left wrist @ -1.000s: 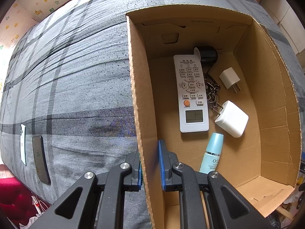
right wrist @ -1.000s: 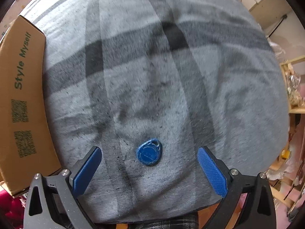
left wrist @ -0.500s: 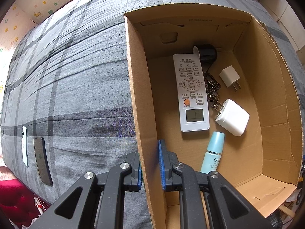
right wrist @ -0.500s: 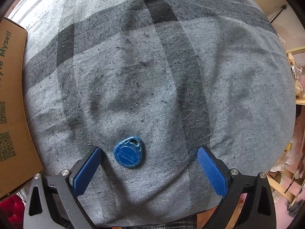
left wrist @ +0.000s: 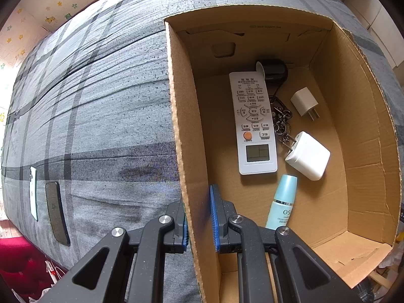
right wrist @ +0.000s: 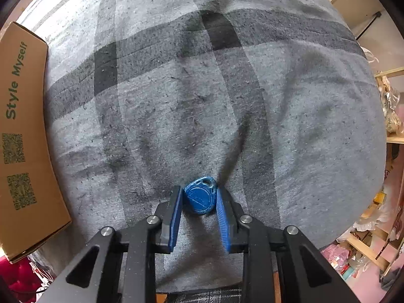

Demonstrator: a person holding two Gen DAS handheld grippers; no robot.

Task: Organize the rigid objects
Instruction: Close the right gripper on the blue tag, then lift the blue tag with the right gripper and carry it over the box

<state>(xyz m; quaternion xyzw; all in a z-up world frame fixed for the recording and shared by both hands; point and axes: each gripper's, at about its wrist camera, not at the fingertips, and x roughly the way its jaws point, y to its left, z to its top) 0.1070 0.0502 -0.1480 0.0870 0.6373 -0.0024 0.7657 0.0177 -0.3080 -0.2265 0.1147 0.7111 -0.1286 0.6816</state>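
Right gripper [right wrist: 198, 202], jaws just closed in, blue pads clamped on either side of one blue teardrop-shaped plastic key fob [right wrist: 200, 198] lying on the grey plaid bedcover [right wrist: 176, 88]; left gripper [left wrist: 198, 217] pinched on the near wall of one open brown cardboard box [left wrist: 186, 151], green "Style Myself" and two QR codes on its outer side. Inside, near to far: one pale-blue bottle [left wrist: 282, 202] lettered "OS…", one white remote control [left wrist: 253, 123], two white plug chargers [left wrist: 308, 155], one metal key bunch [left wrist: 280, 118], one black object [left wrist: 275, 69]. Two flat phones [left wrist: 56, 212] on the cover, far left.
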